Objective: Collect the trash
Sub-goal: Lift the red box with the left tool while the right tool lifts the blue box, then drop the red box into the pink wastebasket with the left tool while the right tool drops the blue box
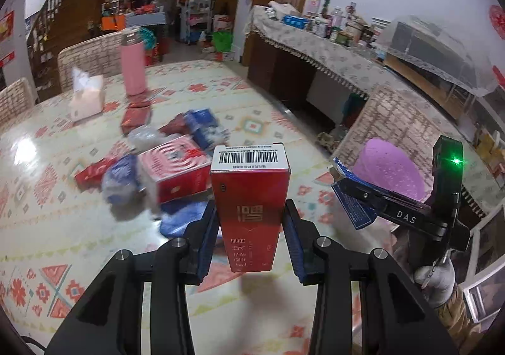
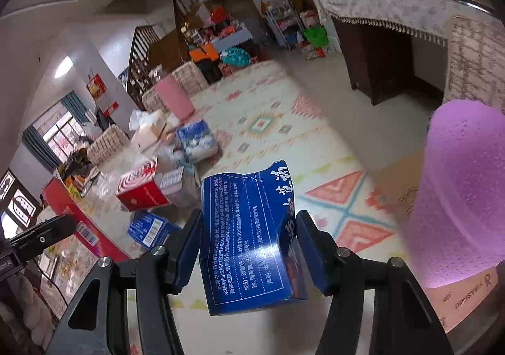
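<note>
Above the patterned table (image 1: 252,96), the left gripper (image 1: 251,241) is clamping a red carton (image 1: 249,197) and the right gripper (image 2: 249,247) a crushed blue carton (image 2: 246,235); apparently carrying both toward the purple bin (image 2: 460,190) at three o'clock, where each needs releasing.

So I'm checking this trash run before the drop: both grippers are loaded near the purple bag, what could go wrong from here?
The left gripper pinches the tall red box only near its base, so it might tip or slip out. The right gripper squeezes an already crumpled blue box, which could buckle and slide free. Both converge on the purple bag and could collide.
</note>
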`<state>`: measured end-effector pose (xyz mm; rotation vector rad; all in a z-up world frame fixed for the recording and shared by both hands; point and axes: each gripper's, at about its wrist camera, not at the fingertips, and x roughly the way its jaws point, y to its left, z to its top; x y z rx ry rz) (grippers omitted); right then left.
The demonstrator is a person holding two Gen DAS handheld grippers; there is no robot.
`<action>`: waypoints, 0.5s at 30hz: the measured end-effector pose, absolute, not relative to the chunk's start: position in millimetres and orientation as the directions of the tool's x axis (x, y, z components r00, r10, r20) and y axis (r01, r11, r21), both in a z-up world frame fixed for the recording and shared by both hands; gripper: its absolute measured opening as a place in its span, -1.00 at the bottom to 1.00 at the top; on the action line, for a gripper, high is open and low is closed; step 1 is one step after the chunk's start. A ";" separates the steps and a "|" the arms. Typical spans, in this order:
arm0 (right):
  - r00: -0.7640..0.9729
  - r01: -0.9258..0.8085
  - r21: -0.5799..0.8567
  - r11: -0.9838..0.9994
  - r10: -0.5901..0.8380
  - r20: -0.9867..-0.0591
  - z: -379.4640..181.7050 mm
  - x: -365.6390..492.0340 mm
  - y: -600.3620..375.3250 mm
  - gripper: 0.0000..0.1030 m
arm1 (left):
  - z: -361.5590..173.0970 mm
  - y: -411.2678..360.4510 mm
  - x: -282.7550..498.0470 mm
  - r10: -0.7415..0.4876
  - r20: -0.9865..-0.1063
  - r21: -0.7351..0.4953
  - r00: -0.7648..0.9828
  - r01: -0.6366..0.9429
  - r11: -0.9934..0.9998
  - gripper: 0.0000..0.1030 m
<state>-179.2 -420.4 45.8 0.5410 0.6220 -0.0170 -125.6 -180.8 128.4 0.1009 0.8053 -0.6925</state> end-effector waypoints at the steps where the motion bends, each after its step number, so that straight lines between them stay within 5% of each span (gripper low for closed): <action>1: 0.824 0.181 0.483 0.857 0.136 -0.550 48.8 -184.6 -428.1 0.24 | 130.6 -188.0 -126.5 -0.540 -0.690 -0.173 0.482 0.615 0.770 -0.25; 15: 0.841 0.372 0.477 0.797 -0.071 -0.537 64.9 -252.6 -546.1 0.25 | 156.3 -339.8 -138.2 -0.687 -0.657 -0.229 0.310 0.786 0.574 -0.25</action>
